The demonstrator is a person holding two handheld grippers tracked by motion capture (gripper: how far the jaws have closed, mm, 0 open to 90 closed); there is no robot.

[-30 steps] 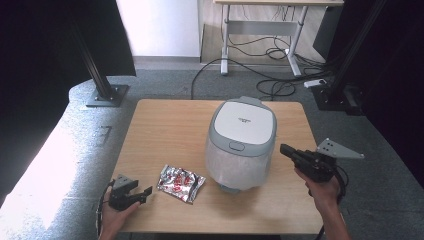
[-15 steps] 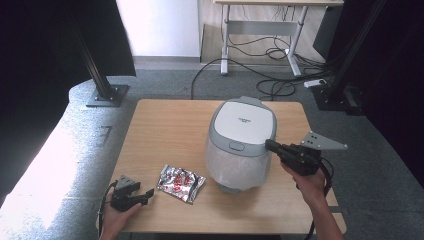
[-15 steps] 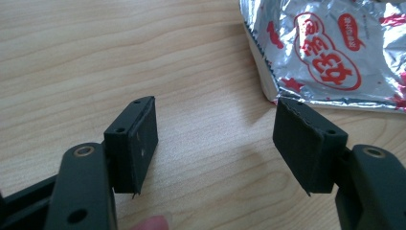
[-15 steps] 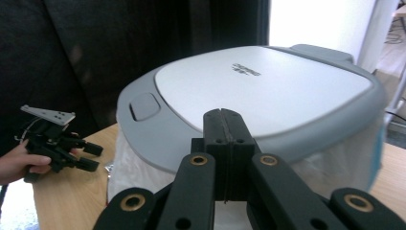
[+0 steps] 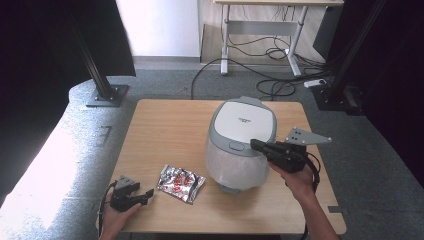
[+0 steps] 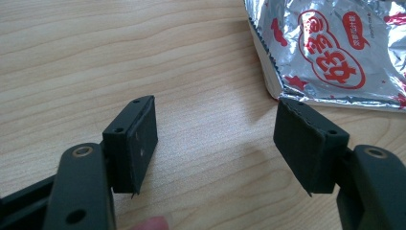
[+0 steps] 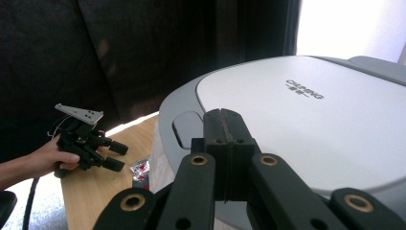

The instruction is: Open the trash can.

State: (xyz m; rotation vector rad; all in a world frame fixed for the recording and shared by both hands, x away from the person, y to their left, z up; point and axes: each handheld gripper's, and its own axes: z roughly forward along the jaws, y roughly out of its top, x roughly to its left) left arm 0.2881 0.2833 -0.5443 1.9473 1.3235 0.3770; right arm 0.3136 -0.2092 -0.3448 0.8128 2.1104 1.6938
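A white and grey rice cooker (image 5: 242,140) stands on the wooden table (image 5: 170,130), lid down, with its release button (image 7: 186,127) facing the near side. My right gripper (image 5: 255,145) is shut with nothing in it; its tips hover over the cooker's lid (image 7: 292,120) near the button. A silver and red foil packet (image 5: 180,183) lies flat to the cooker's left. My left gripper (image 5: 148,194) is open, low over the table just left of the packet (image 6: 335,48), jaws wide apart and empty.
The table's near edge runs right below both hands. Black stand posts (image 5: 97,65) and a desk with cables (image 5: 270,50) are on the grey floor beyond the table.
My right gripper has moved left from beside the cooker until its tips are above the lid's front. The left gripper has barely shifted.
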